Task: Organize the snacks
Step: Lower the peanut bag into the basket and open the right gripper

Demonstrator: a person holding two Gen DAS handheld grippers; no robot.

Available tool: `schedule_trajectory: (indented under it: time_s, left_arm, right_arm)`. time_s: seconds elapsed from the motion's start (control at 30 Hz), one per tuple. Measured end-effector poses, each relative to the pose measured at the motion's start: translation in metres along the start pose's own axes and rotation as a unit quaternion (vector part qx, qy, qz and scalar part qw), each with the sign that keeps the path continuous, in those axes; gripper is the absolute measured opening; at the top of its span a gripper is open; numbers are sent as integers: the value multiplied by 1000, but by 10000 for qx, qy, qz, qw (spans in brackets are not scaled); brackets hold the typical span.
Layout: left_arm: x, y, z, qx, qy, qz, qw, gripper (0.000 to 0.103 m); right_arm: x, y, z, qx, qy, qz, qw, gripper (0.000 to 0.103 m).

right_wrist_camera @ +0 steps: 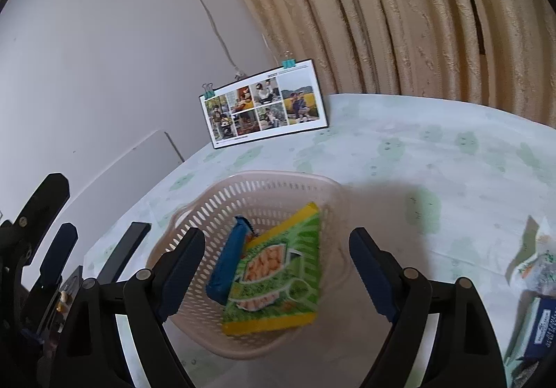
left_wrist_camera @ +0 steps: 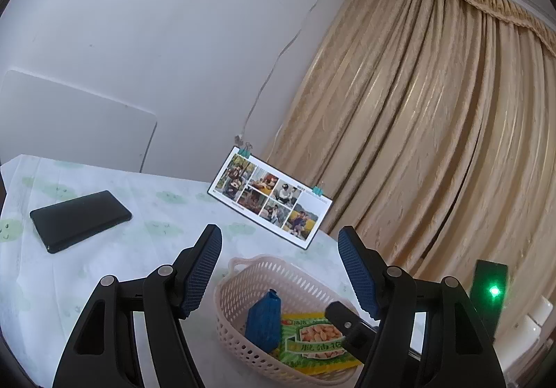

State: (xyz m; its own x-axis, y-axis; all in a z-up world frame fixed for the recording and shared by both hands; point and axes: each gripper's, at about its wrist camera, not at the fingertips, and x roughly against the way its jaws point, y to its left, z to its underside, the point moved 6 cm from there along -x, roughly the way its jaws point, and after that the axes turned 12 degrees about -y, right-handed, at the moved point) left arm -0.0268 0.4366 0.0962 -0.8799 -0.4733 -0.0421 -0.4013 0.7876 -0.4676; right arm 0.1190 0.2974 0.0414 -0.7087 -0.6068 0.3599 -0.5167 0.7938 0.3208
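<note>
A patterned tablecloth (right_wrist_camera: 434, 151) covers the table, and on it sits a pink basket (right_wrist_camera: 264, 190) holding 2 snacks: a green peanut packet (right_wrist_camera: 278, 270) and a blue bar (right_wrist_camera: 226, 263). Above it, the right gripper (right_wrist_camera: 278, 266) and left gripper (left_wrist_camera: 279, 270) both gape wide, holding nothing.

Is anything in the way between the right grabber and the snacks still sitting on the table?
Nothing visible blocks it. The right gripper is open above the basket, and the leftover snack packets lie off to its right on bare tablecloth.
</note>
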Motion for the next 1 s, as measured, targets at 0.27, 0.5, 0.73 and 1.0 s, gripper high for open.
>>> schedule_trajectory:
  time_s: [0.27, 0.5, 0.73, 1.0]
  left_arm:
    - [-2, -6, 4, -128, 69, 17, 9999, 70]
    - [-3, -7, 6, -125, 98, 18, 9999, 70]
    - [-5, -10, 11, -217, 233, 58, 9995, 70]
    - [-9, -20, 20, -425, 396, 157, 9982, 70]
  right_arm:
    - [11, -16, 0, -12, -51, 291, 9996, 83]
    - [-7, -19, 12, 459, 251, 970, 9939, 83]
    - [-7, -23, 14, 456, 274, 948, 9941, 83]
    - [12, -34, 9, 277, 97, 920, 9953, 83]
